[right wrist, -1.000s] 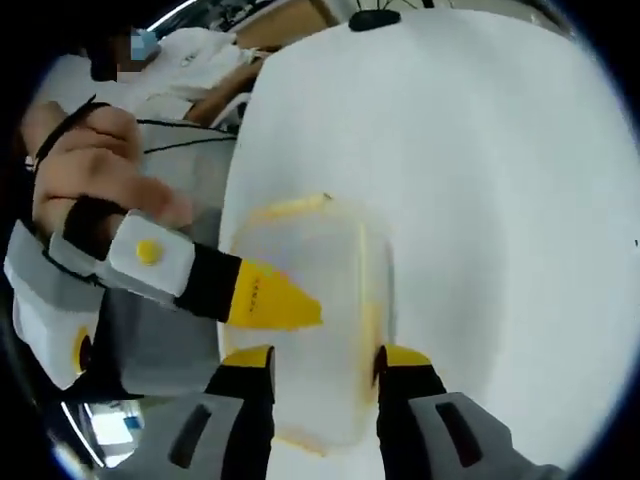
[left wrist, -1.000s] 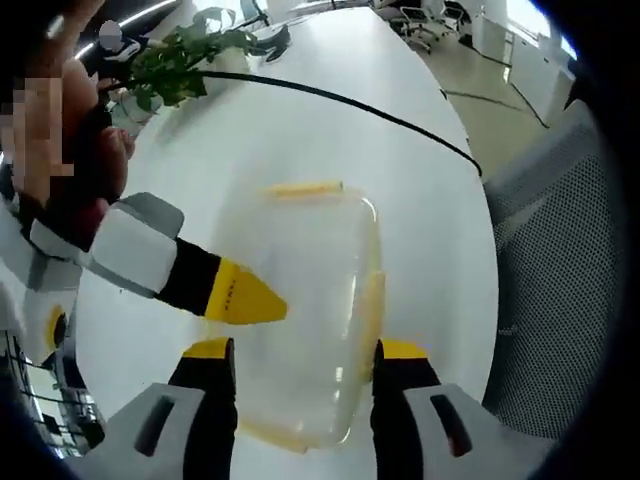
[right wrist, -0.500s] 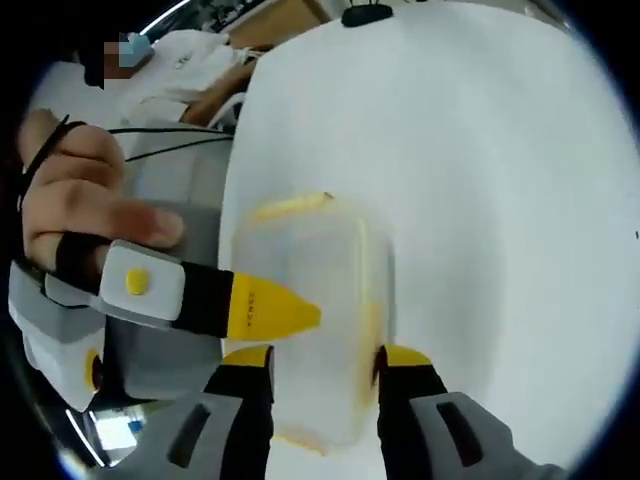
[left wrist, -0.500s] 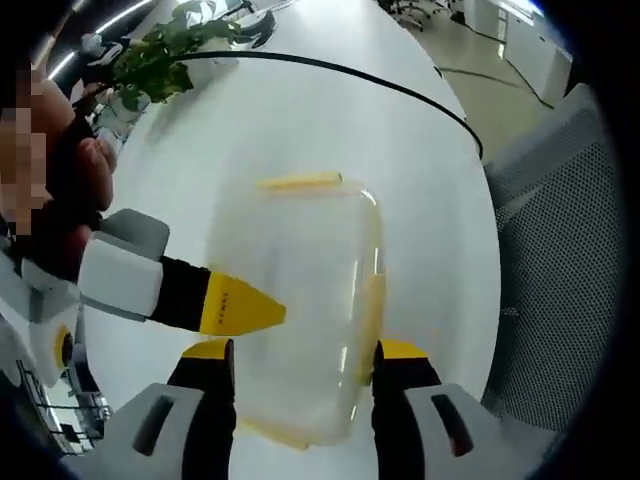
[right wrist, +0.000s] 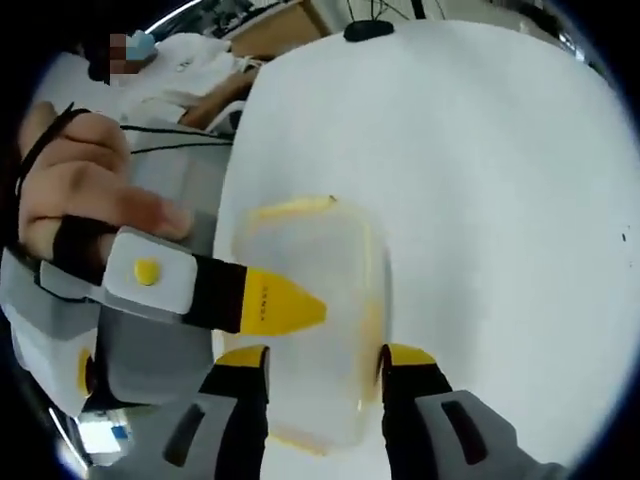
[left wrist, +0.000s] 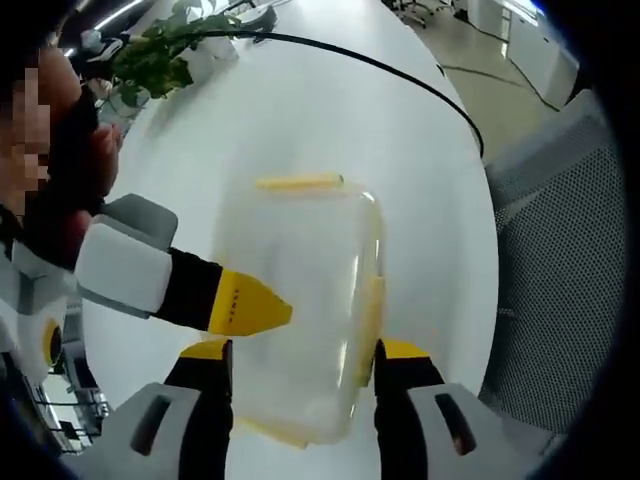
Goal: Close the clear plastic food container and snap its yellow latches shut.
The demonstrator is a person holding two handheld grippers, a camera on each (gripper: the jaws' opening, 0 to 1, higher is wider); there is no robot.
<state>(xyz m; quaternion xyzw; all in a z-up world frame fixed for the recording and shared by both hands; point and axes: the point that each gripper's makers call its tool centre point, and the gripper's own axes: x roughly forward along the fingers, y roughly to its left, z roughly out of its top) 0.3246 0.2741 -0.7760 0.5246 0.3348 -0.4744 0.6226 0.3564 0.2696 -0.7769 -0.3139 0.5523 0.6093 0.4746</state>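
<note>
Straddling the clear food container on the white counter, your left gripper and right gripper have fingers spread. Lid seated; latching underway, I judge. Next: press a yellow latch down.

a white table carries a leafy green plant near its far left edge, a black cable trailing toward the right edge beside a grey mesh chair.
</note>
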